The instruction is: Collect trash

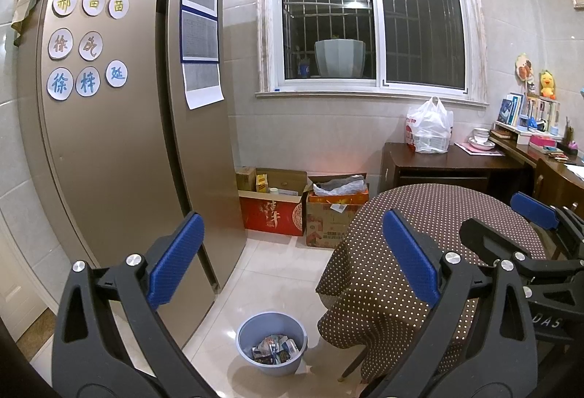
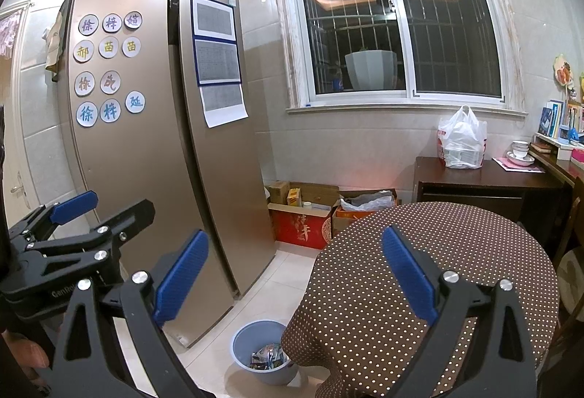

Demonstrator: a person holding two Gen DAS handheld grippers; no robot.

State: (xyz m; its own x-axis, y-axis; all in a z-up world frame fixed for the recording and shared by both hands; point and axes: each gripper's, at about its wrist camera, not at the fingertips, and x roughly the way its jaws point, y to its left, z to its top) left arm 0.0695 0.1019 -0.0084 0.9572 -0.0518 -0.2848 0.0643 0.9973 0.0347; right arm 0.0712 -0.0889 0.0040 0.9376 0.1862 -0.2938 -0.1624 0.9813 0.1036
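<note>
Down on the pale floor, the blue bin (image 1: 272,343) holds wrappers, between fridge (image 1: 120,142) and dotted tablecloth (image 1: 430,244).
Left gripper (image 1: 292,259) and right gripper (image 2: 295,274) hover with fingers wide, empty; bare tile surrounds the bin's rim except where the cloth's hem overhangs.
</note>
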